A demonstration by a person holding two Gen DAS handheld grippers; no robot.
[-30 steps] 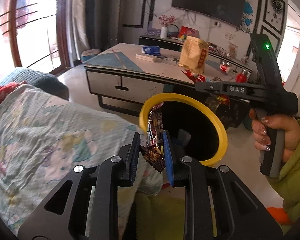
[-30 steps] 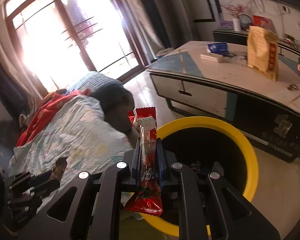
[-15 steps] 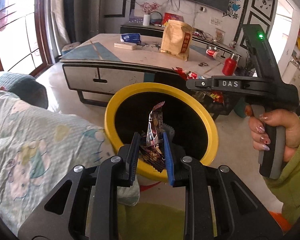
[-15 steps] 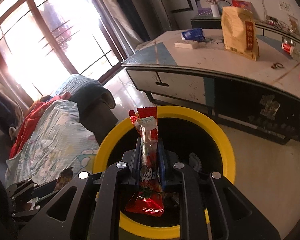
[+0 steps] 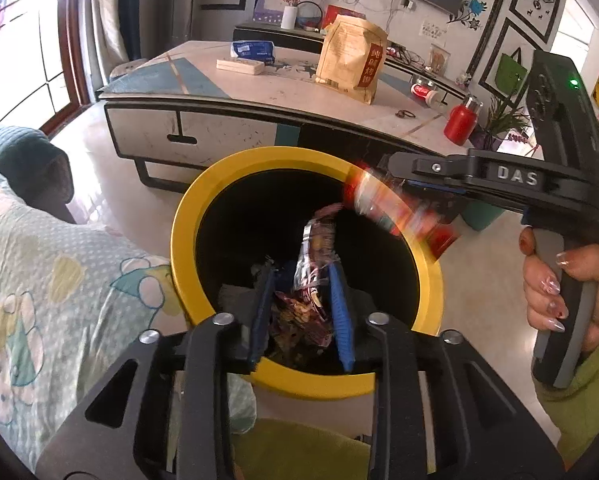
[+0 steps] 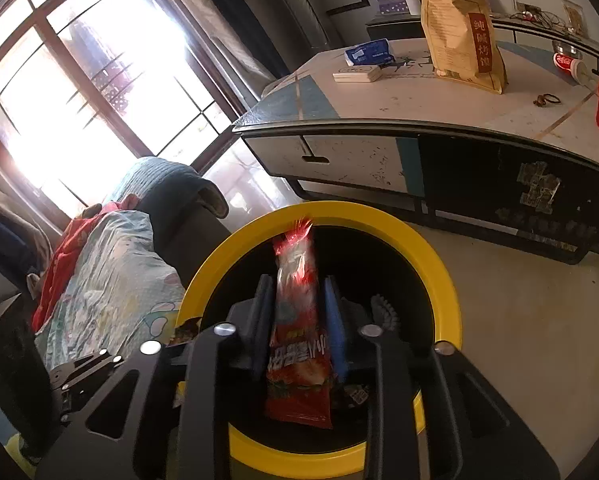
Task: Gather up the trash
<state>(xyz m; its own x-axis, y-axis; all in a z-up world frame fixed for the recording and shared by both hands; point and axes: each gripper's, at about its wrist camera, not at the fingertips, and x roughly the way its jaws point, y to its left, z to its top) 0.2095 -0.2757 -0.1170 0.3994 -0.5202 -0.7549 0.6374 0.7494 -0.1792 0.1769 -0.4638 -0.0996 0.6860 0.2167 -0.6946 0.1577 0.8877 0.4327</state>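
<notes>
Wrappers (image 5: 313,276) loose between both grippers' parted fingers (image 6: 333,320) over yellow-rimmed bin (image 5: 187,216)

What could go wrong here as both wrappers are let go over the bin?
1. The red wrapper is blurred between the right gripper, whose jaws have just been opening; in the left view it sits near the bin's yellow rim and might catch there or fall outside.
2. The dark wrapper lies between the left gripper's just-opening jaws and may cling to a pad instead of dropping.
</notes>
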